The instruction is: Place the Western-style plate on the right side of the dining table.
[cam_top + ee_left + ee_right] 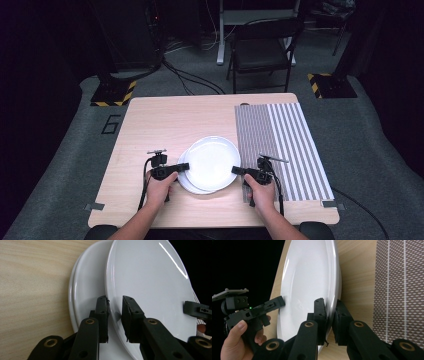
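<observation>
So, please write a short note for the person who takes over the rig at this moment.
Left gripper: shut on the top plate, at its left rim.
Right gripper: shut on the same plate's right rim.
Things: white plates stacked on the wooden table; lower plate beneath, offset to the left. Striped mat lies to the right.
Done: both rims gripped.
Left: probably lift the top plate and set it down, perhaps on the mat.
</observation>
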The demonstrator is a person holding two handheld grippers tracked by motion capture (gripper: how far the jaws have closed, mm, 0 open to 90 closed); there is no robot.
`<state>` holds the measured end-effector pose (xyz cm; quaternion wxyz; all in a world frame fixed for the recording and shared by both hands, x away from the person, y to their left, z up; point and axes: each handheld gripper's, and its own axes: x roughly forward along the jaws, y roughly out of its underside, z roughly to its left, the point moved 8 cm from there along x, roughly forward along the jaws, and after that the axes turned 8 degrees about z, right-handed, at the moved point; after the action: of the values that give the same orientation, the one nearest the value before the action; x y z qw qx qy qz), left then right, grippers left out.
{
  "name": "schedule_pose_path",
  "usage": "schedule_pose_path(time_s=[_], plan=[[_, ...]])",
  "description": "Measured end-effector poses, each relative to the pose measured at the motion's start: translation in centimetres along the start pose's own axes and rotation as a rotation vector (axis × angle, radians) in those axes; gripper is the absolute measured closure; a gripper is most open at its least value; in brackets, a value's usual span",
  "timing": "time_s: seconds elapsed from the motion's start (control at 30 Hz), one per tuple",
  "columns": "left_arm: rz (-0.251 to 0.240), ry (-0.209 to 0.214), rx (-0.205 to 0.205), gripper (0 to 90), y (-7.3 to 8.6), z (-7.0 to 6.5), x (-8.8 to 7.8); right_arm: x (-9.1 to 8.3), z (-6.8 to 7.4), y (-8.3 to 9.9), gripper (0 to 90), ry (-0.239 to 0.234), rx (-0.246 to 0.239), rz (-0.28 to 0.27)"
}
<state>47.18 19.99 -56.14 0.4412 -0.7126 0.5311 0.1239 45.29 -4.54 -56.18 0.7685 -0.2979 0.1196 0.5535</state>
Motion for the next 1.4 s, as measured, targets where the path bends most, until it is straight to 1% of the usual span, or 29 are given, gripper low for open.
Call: schedule_pose_path(time_s=[0.03, 0.1, 0.13, 0.17, 0.2, 0.27, 0.3, 0.47, 0.5, 0.53, 0.6, 0.63, 0.67, 0.7, 0.73, 0.83, 0.87, 0.93, 1.0, 1.03, 1.07, 1.2, 1.27, 1.3, 1.33, 1.4], plan=[[0.001, -0.007, 0.009, 75.2, 0.0, -0.1, 0.0, -0.1, 0.1, -0.1, 83.0, 0.001, -0.015, -0.005], [-0.001, -0.013, 0.015, 75.0, 0.0, -0.1, -0.1, -0.1, 0.2, -0.1, 83.3, 0.005, -0.021, -0.007], [-0.002, -0.014, 0.018, 74.9, -0.1, -0.2, -0.1, -0.2, 0.4, -0.1, 83.7, 0.005, -0.014, -0.005], [-0.007, -0.016, 0.025, 75.0, -0.1, -0.3, -0.2, -0.3, 0.5, -0.2, 84.0, 0.006, -0.033, -0.015], [-0.007, -0.016, 0.025, 75.0, -0.1, -0.3, -0.2, -0.3, 0.5, -0.2, 84.0, 0.006, -0.033, -0.015], [-0.007, -0.017, 0.03, 75.0, -0.1, -0.4, -0.2, -0.5, 0.8, -0.2, 84.9, 0.002, -0.024, -0.016], [-0.01, -0.015, 0.024, 75.0, -0.1, -0.5, -0.3, -0.6, 0.8, -0.2, 85.0, 0.002, -0.012, -0.013], [-0.011, -0.02, 0.037, 75.0, -0.3, -0.6, -0.4, -0.7, 0.8, -0.3, 84.9, -0.006, -0.006, -0.008], [-0.013, -0.02, 0.04, 75.0, -0.3, -0.7, -0.5, -0.7, 0.8, -0.4, 84.8, -0.006, -0.006, -0.009], [-0.018, -0.016, 0.031, 75.0, -0.4, -0.8, -0.5, -0.7, 0.9, -0.4, 84.8, -0.005, -0.005, -0.009], [-0.017, -0.017, 0.047, 75.0, -0.5, -0.9, -0.7, -0.9, 1.1, -0.5, 84.9, -0.005, -0.004, -0.014], [-0.019, -0.016, 0.044, 75.0, -0.5, -1.0, -0.7, -0.9, 1.1, -0.6, 84.9, 0.001, -0.013, -0.017], [-0.026, -0.019, 0.05, 75.0, -0.6, -1.1, -0.7, -1.0, 1.2, -0.6, 84.9, 0.0, -0.015, -0.02], [-0.029, -0.018, 0.044, 75.0, -0.6, -1.2, -0.7, -1.1, 1.3, -0.7, 84.9, 0.001, -0.015, -0.022], [-0.029, -0.022, 0.05, 75.0, -0.7, -1.2, -0.8, -1.1, 1.3, -0.7, 84.9, 0.004, -0.021, -0.023], [-0.037, -0.018, 0.054, 75.1, -0.8, -1.5, -1.0, -1.3, 1.6, -0.8, 84.7, 0.001, -0.012, -0.021], [-0.039, -0.02, 0.056, 75.0, -0.9, -1.5, -1.1, -1.3, 1.5, -0.9, 84.6, 0.003, -0.025, -0.025], [-0.042, -0.02, 0.07, 75.0, -1.0, -1.7, -1.2, -1.5, 1.6, -0.9, 84.6, -0.002, -0.017, -0.025], [-0.049, -0.018, 0.064, 75.0, -1.1, -2.1, -1.2, -1.7, 1.8, -1.0, 84.6, -0.005, -0.016, -0.026], [-0.044, -0.02, 0.072, 74.9, -1.1, -2.1, -1.3, -1.8, 1.8, -1.1, 84.6, -0.001, -0.025, -0.028], [-0.047, -0.02, 0.071, 74.9, -1.2, -2.3, -1.3, -1.9, 1.8, -1.2, 84.6, -0.002, -0.02, -0.03], [-0.058, -0.023, 0.097, 73.4, -1.6, -2.9, -1.4, -2.2, 1.9, -1.3, 83.6, -0.012, -0.016, -0.03], [-0.053, -0.032, 0.111, 72.4, -1.8, -3.0, -1.4, -2.3, 2.0, -1.3, 82.8, -0.011, 0.003, -0.022], [-0.055, -0.03, 0.107, 72.3, -1.8, -3.2, -1.4, -2.3, 1.9, -1.4, 82.6, -0.009, -0.006, -0.025], [-0.053, -0.031, 0.111, 72.3, -1.9, -3.2, -1.4, -2.4, 1.8, -1.4, 82.6, -0.013, -0.004, -0.024], [-0.048, -0.027, 0.119, 72.6, -1.9, -3.4, -1.4, -2.6, 1.8, -1.4, 82.8, -0.016, 0.013, -0.018]])
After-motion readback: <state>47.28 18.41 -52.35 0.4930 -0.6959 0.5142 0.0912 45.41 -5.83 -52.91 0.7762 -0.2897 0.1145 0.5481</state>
